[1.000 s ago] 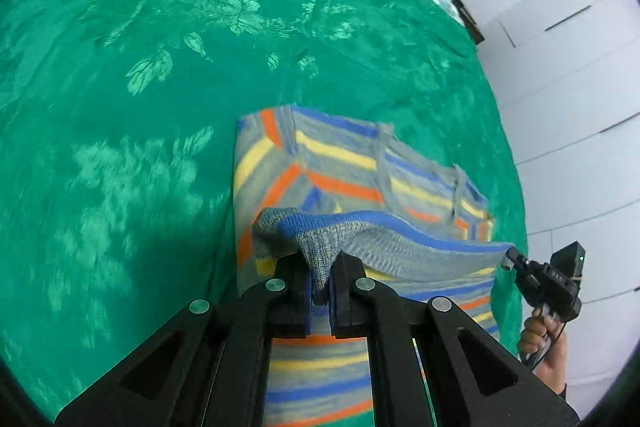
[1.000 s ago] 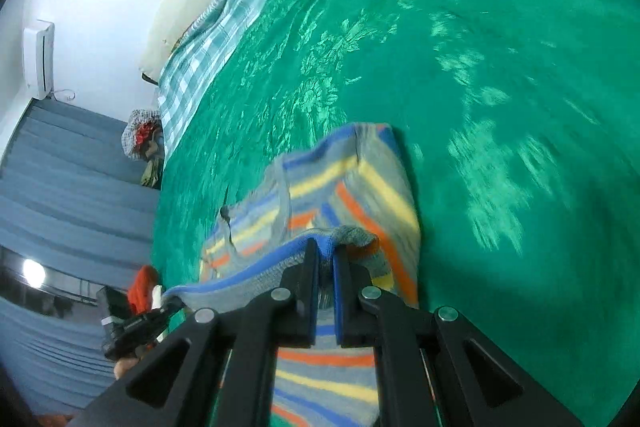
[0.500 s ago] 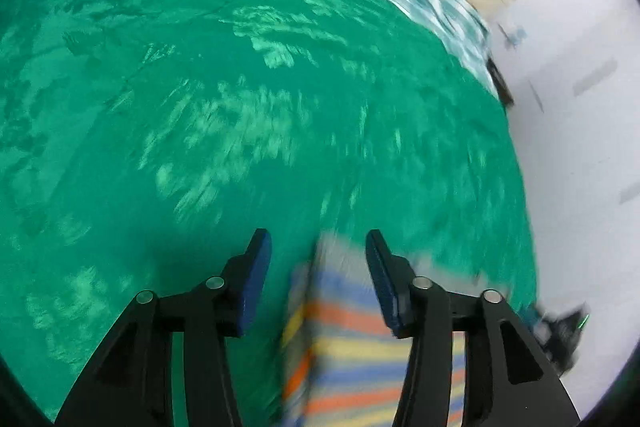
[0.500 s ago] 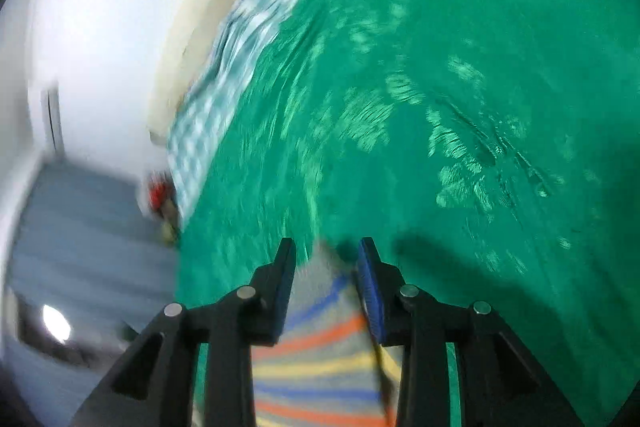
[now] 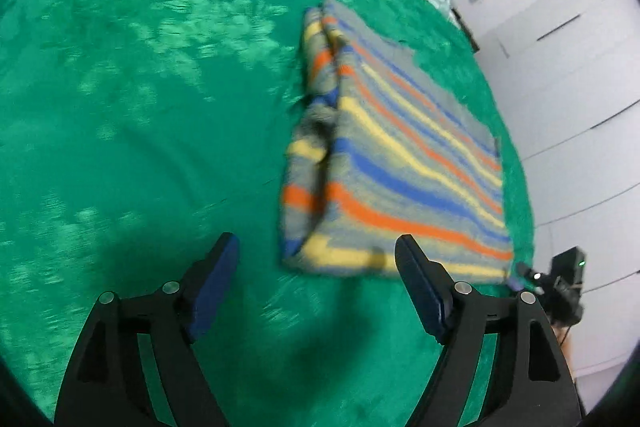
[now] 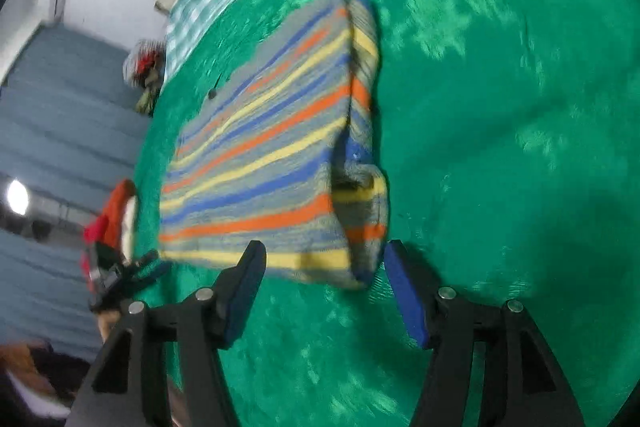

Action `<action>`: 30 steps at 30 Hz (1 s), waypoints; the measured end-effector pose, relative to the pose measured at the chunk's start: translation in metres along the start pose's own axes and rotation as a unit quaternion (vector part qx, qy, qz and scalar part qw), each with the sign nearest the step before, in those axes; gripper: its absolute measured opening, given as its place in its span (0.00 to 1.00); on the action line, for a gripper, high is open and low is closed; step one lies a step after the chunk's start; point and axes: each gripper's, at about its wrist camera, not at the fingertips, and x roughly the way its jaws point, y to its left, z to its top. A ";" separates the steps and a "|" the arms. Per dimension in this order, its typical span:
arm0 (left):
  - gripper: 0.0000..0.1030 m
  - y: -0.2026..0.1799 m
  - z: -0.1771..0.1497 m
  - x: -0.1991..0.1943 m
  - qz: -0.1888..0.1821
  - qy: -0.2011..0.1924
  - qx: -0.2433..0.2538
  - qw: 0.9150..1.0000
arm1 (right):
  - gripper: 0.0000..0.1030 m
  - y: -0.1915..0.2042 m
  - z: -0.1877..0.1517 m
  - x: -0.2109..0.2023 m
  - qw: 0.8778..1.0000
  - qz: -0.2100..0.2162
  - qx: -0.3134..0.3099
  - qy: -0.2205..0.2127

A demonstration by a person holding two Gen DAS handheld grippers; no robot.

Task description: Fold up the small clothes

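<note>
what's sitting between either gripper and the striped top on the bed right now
Nothing visible. Both the left gripper and the right gripper are open and empty, their jaws having just been opening. Only bare green bedspread lies between them and the near edge of the folded striped top.

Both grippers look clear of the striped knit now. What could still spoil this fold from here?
1. The folded grey knit garment with orange, yellow and blue stripes has a bunched, rolled side; left so, the fold may stay lumpy.
2. The left gripper and right gripper, whose jaws have just been opening with nothing between them, sit near its front hem; a careless move could snag it on the green patterned bedspread.
</note>
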 end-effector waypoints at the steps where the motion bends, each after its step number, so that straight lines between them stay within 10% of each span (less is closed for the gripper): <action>1: 0.45 -0.002 0.000 0.005 -0.003 0.002 -0.004 1.000 | 0.56 -0.003 0.004 0.010 1.000 0.013 0.014 -0.003; 2: 0.07 -0.003 0.002 0.012 -0.003 0.014 -0.009 1.000 | 0.46 -0.007 0.005 0.019 1.000 0.012 0.029 -0.006; 3: 0.06 -0.002 0.003 0.017 -0.001 0.029 -0.017 0.999 | 0.11 -0.010 0.006 0.021 0.999 0.004 0.035 -0.010; 4: 0.06 -0.001 -0.001 0.013 0.005 0.027 -0.017 0.999 | 0.06 -0.012 0.004 0.019 0.999 0.002 0.037 -0.008; 15: 0.07 -0.003 0.007 0.012 0.066 0.066 0.028 0.995 | 0.05 -0.012 0.002 0.008 0.997 -0.078 0.008 0.013; 18: 0.16 -0.006 0.008 0.008 0.073 0.075 0.037 0.994 | 0.06 -0.013 0.002 0.007 0.997 -0.078 0.003 0.010; 22: 0.51 -0.013 0.003 -0.027 0.127 0.022 0.068 0.989 | 0.44 0.000 -0.001 -0.012 0.994 -0.103 -0.032 -0.005; 26: 0.65 -0.059 -0.002 -0.053 0.140 -0.053 0.146 0.978 | 0.45 0.032 -0.005 -0.043 0.975 -0.173 -0.125 -0.059; 30: 0.74 -0.122 0.000 -0.017 0.120 -0.063 0.234 0.963 | 0.45 0.086 0.005 -0.024 0.966 -0.136 -0.211 -0.062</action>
